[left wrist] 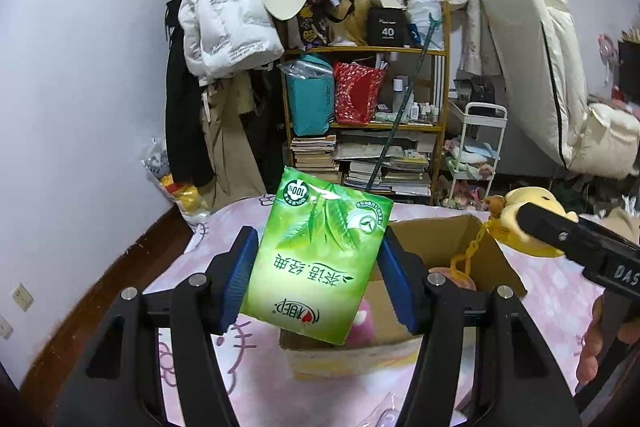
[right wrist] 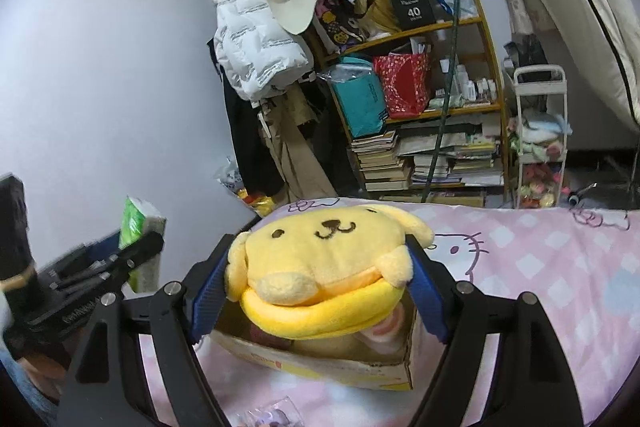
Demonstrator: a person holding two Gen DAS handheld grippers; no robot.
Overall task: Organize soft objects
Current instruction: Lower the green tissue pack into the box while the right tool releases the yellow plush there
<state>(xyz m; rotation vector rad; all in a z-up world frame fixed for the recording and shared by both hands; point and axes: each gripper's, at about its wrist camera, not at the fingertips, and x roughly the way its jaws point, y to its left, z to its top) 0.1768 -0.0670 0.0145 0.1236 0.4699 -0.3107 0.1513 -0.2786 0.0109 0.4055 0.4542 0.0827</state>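
Pink cartoon-print bedding (left wrist: 540, 291) carries an open cardboard box (left wrist: 452, 239), the landmark. Left of the box's middle, the left gripper (left wrist: 316, 259) clenches a green tissue pack (left wrist: 316, 255) aloft, tilted; a loosened squeeze could drop it outside the box. Over the box's right, the right gripper (right wrist: 320, 279) clasps a yellow plush dog (right wrist: 320, 267), whose dangling chain (left wrist: 468, 251) might snag the flap.

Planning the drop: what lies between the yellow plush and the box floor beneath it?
Right wrist view: pink soft items already lie in the cardboard box under the yellow plush.
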